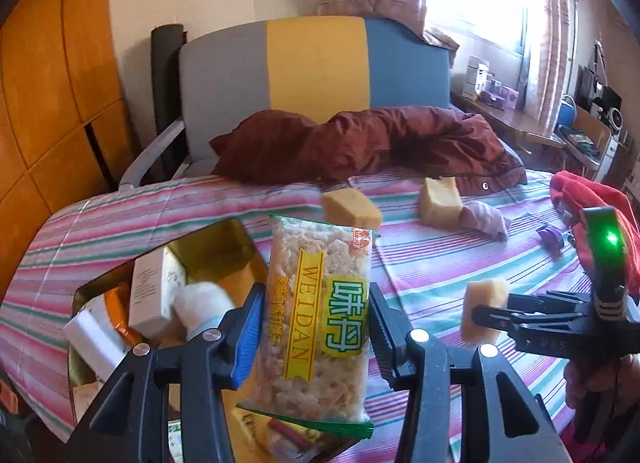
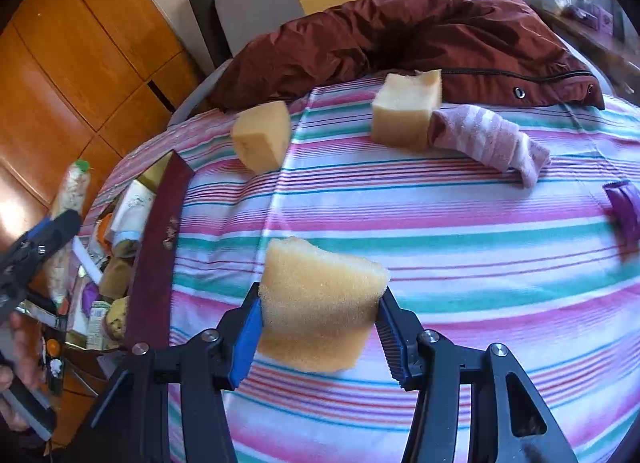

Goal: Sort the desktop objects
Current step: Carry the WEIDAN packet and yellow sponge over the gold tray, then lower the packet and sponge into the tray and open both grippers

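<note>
A carrying step of the sort appears to be in hand on both sides. A crinkly clear snack packet (image 1: 318,319), printed yellow and green and filled with pale, knobbly crackers, is pinched upright between the jaws of the left gripper (image 1: 316,327) and is held above the gold-lined box (image 1: 224,247) at the edge of the striped blanket (image 2: 440,223). A porous yellow sponge block (image 2: 320,303), soft and rough-cut with one curved top edge, is clamped by the right gripper (image 2: 318,323) and is held over the blanket, beside the box's dark red wall (image 2: 160,231). The next move is judged to call for the packet to be lowered into the box, already crowded with cartons and a white fluffy item, and for the jaws to be widened gently. Two more sponge blocks (image 2: 262,135) (image 2: 406,111), a rolled pink sock (image 2: 488,139) and a glossy purple piece (image 2: 624,215) are left on the blanket, in front of a maroon jacket (image 2: 400,31).
</note>
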